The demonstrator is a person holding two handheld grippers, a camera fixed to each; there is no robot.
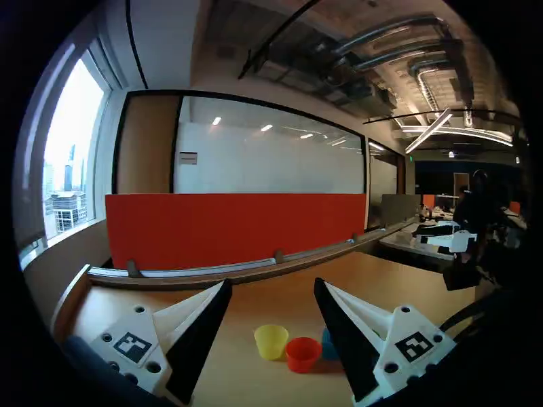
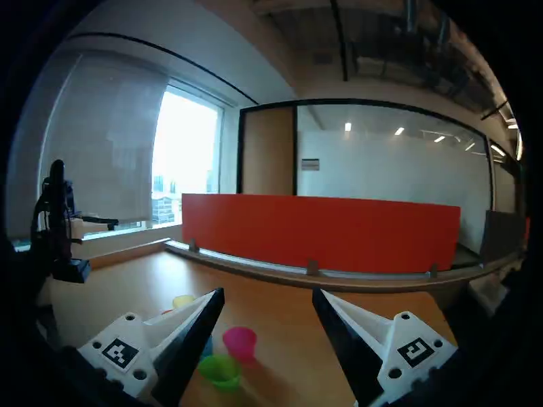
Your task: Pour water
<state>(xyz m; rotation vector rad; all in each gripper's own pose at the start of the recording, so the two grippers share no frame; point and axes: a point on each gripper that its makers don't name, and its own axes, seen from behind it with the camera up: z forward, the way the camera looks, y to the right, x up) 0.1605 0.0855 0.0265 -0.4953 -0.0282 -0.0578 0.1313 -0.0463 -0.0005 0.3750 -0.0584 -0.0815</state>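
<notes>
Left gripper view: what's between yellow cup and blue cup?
A red plastic cup sits between the yellow plastic cup and the blue plastic cup, left gripper view.

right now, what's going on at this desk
A person holds tongs in each hand over a light wooden desk. The left tongs are open and empty, facing a yellow plastic cup, a red plastic cup and a blue cup. The right tongs, also open and empty, hover near a pink plastic cup and a green plastic cup. Nothing is gripped yet.
</notes>
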